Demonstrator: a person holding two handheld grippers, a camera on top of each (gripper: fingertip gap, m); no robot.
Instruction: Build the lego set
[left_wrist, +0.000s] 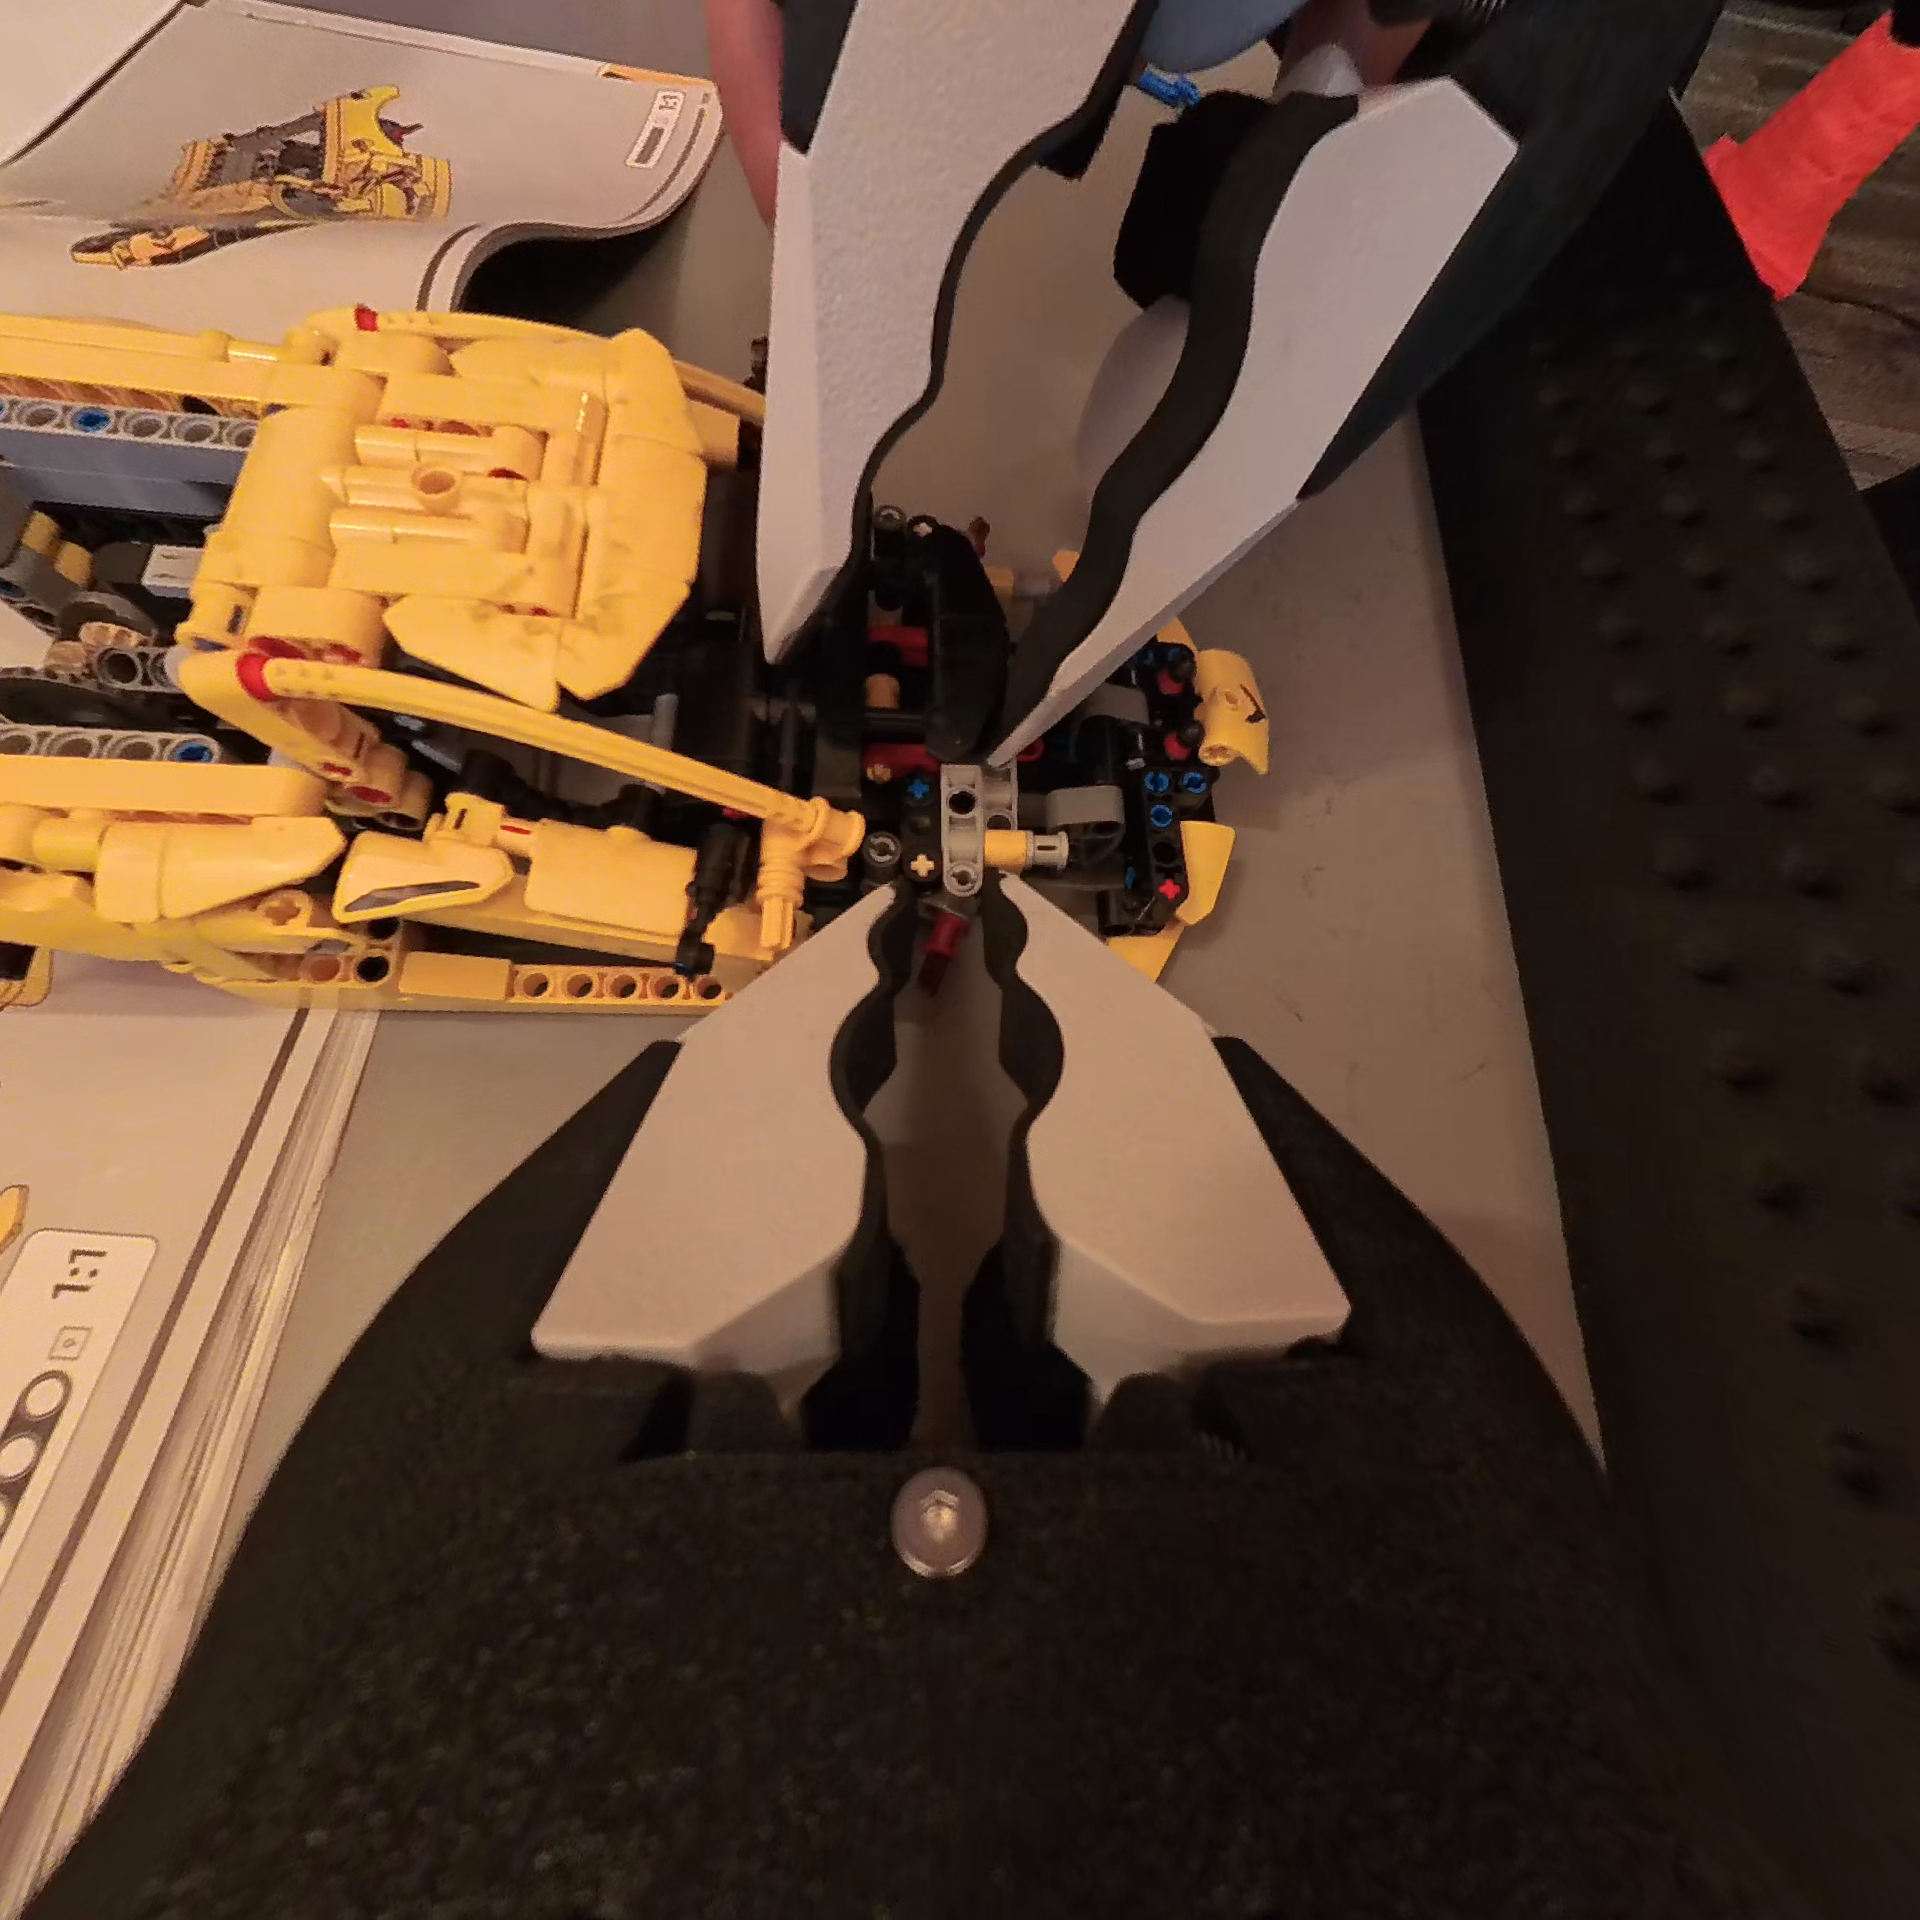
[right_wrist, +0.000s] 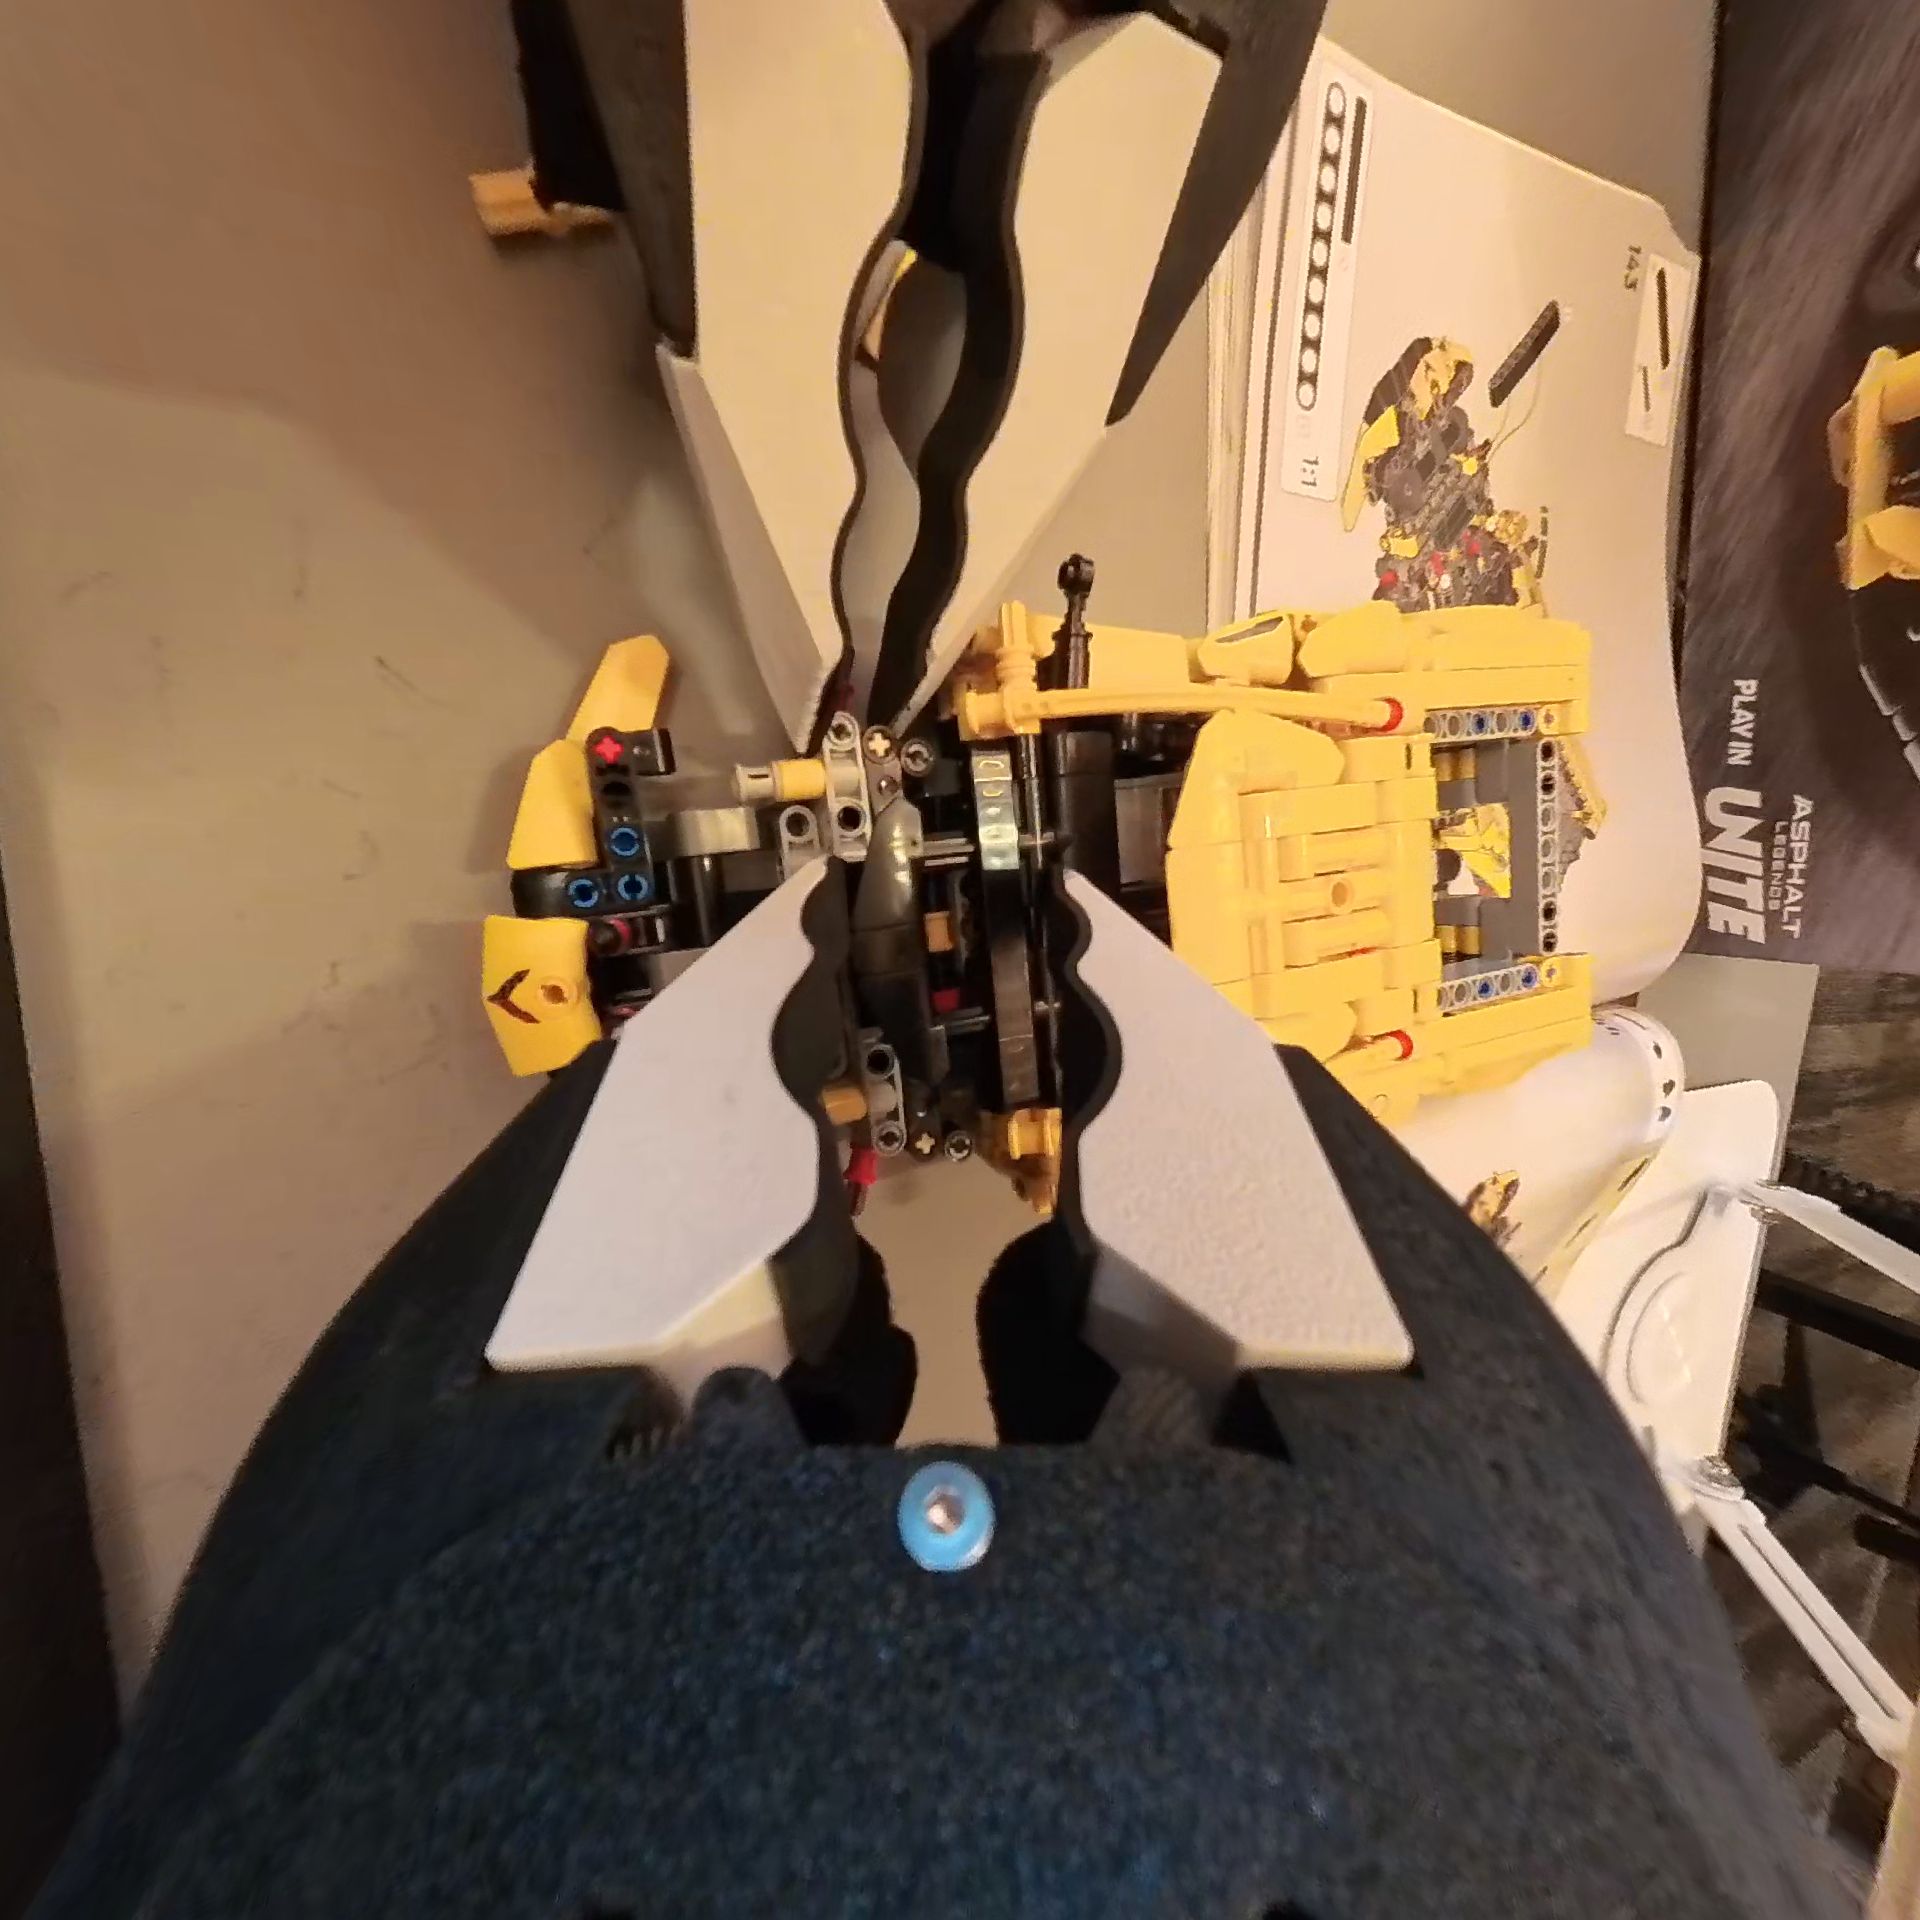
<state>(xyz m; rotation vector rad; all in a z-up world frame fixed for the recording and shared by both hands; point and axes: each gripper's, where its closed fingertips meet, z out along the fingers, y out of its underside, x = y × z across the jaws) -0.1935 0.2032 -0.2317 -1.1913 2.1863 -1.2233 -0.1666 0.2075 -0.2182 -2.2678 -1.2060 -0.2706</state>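
A yellow Lego car model (left_wrist: 468, 520) lies on the table, and it also shows in the right wrist view (right_wrist: 1299, 862). My left gripper (left_wrist: 948, 894) is shut on a red pin (left_wrist: 940, 940) that sticks out of a light grey connector (left_wrist: 966, 821) at the car's open front frame. From the far side, my right gripper (right_wrist: 945, 883) is shut on the black middle section (right_wrist: 883, 914) of the car, one finger on each side. Each gripper shows in the other's view, the right (left_wrist: 904, 696) and the left (right_wrist: 873, 717).
An open instruction booklet (left_wrist: 416, 156) lies behind the car and another (left_wrist: 125, 1247) lies at the near left. A black studded mat (left_wrist: 1714, 831) borders the table (left_wrist: 1351, 987) on the right. A white tray (right_wrist: 1714, 1299) sits by the car's rear. Left and right tips are no more than a few centimetres apart.
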